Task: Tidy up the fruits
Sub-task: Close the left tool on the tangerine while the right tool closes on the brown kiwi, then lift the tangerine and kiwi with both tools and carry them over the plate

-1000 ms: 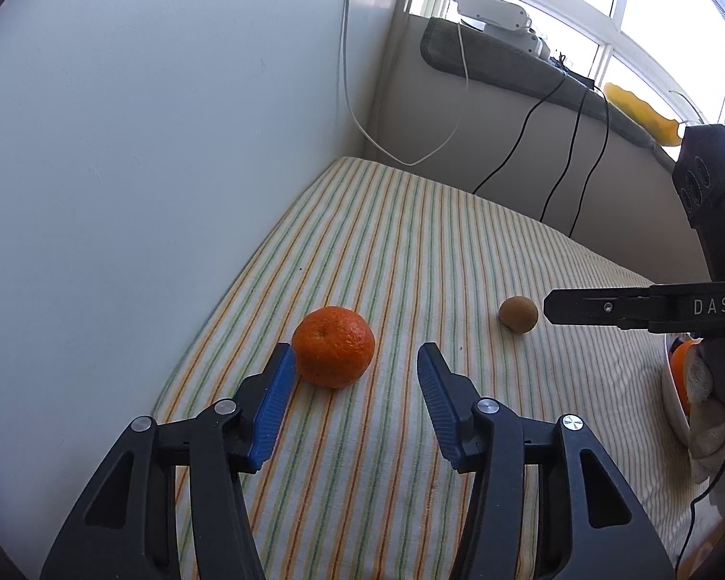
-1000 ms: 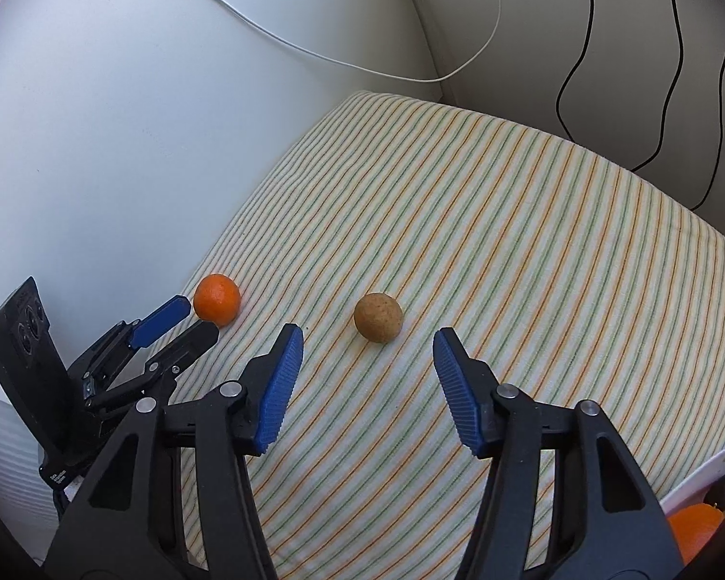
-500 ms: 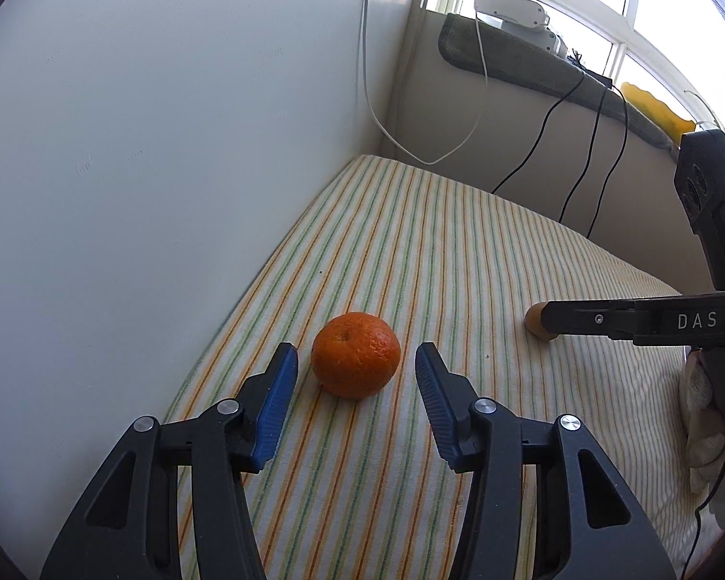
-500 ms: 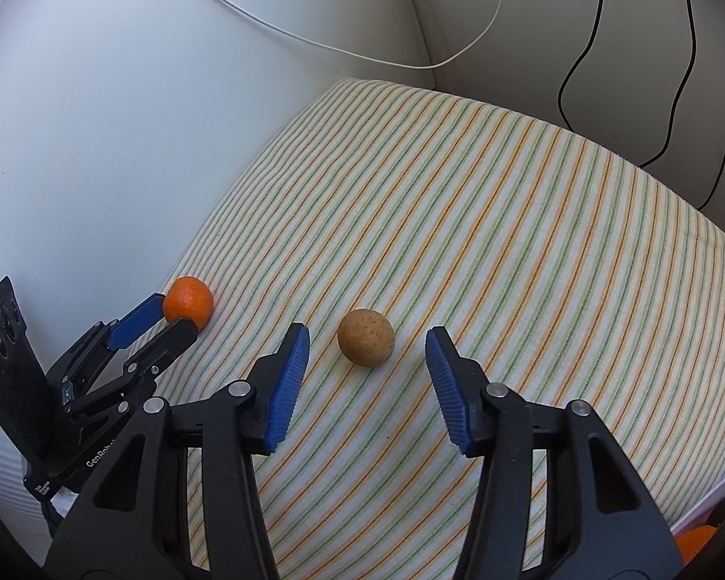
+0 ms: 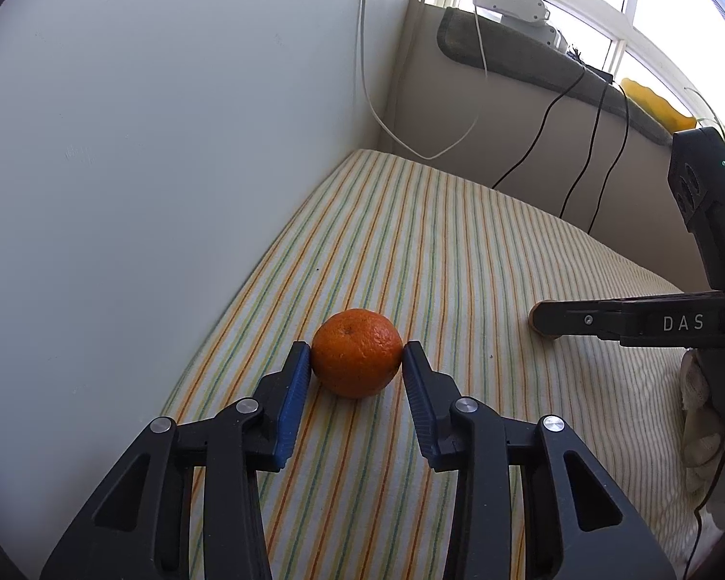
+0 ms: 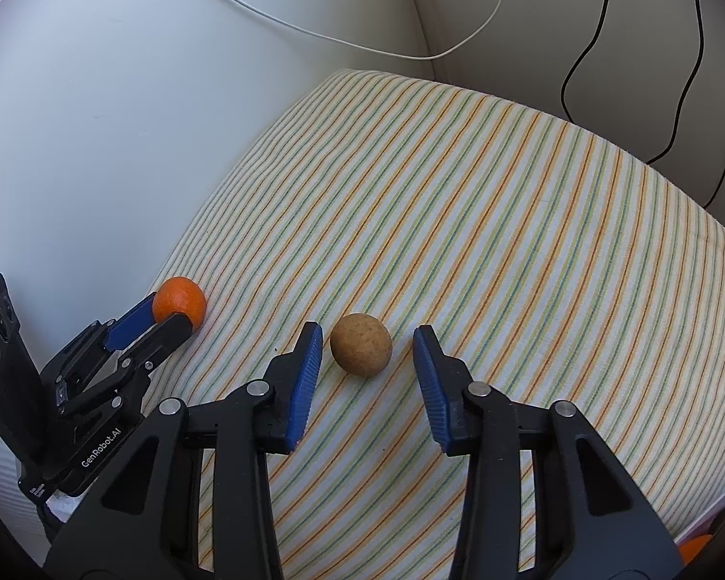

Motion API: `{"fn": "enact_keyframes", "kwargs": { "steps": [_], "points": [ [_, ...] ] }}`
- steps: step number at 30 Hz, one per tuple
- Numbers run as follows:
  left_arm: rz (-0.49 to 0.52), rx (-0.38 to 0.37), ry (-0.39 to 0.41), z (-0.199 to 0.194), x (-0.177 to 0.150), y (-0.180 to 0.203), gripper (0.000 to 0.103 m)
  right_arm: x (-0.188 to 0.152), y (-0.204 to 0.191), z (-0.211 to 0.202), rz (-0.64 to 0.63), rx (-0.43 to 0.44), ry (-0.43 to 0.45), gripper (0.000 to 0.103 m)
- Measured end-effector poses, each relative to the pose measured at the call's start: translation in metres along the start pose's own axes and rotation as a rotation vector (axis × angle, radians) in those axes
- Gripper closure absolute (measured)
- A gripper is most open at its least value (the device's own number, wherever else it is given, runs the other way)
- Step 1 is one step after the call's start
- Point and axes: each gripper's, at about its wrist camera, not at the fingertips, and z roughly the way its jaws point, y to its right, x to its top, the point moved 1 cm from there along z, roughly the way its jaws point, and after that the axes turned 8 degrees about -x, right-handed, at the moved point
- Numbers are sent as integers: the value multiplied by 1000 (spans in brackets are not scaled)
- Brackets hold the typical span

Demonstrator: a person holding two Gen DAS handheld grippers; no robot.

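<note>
My left gripper [image 5: 356,360] pinches the orange [image 5: 356,359] by its tips only; squeezed so shallowly, the dimpled round fruit could squirt toward the wall [image 5: 145,169] just beside it. Right of the orange, my right gripper [image 6: 367,345] stands open around the rough, speckled brown ball-shaped fruit [image 6: 361,344], which could roll on the striped cloth [image 6: 507,222].

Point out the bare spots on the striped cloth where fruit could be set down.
Bare: the far striped cloth toward the dangling cables. Crowded: the near strip, where the left gripper closes on the orange and the right gripper straddles the brown fruit.
</note>
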Motion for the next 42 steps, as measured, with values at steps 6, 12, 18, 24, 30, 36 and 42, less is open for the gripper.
{"fn": "enact_keyframes", "kwargs": {
  "steps": [6,12,18,24,30,36,42],
  "points": [
    [-2,-3,5,-4,-1,1,66,1,-1,-1,-10,4,10,76],
    [4,-26,21,-15,-2,9,66,-7,1,-23,-15,14,39,76],
    [26,-57,43,-30,-2,28,66,-18,5,-56,-24,24,80,76],
    [69,-97,70,-50,-2,57,66,-31,12,-89,-32,19,125,76],
    [112,-137,90,-64,-4,84,66,-46,27,-120,-22,15,162,76],
    [142,-173,98,-74,-7,106,66,-63,45,-143,-11,9,190,76],
    [166,-201,95,-79,-14,124,66,-77,56,-157,13,5,208,76]
  ]
}}
